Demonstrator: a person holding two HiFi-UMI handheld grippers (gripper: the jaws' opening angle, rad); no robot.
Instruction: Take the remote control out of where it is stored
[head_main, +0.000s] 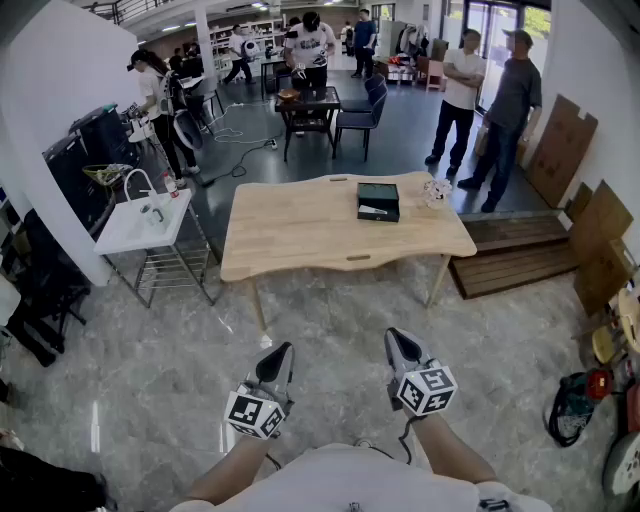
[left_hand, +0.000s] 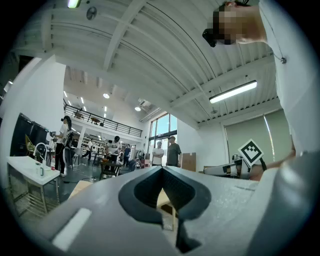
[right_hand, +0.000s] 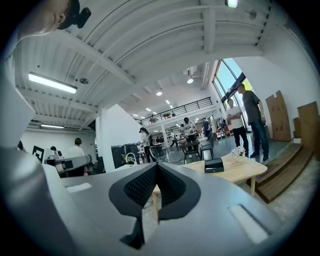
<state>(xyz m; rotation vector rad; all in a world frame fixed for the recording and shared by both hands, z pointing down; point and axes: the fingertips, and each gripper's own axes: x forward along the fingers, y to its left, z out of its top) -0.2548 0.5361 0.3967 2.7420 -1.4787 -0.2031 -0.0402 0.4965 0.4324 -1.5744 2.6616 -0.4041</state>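
Observation:
A black box (head_main: 378, 200) lies on the far right part of a light wooden table (head_main: 300, 225), with a white strip along its front edge; no remote control is visible. The same box (right_hand: 214, 165) appears far off in the right gripper view. Both grippers are held low near my body, well short of the table. The left gripper (head_main: 283, 351) has its jaws closed tip to tip with nothing between them. The right gripper (head_main: 397, 336) is likewise shut and empty. In their own views the left gripper (left_hand: 161, 168) and right gripper (right_hand: 156, 164) show pads meeting at the tips.
A small flower vase (head_main: 436, 190) stands right of the box. A white sink stand (head_main: 145, 222) is left of the table, a low wooden platform (head_main: 520, 255) right of it. Two people (head_main: 485, 95) stand beyond; more people and a dark table with chairs (head_main: 312, 110) are further back.

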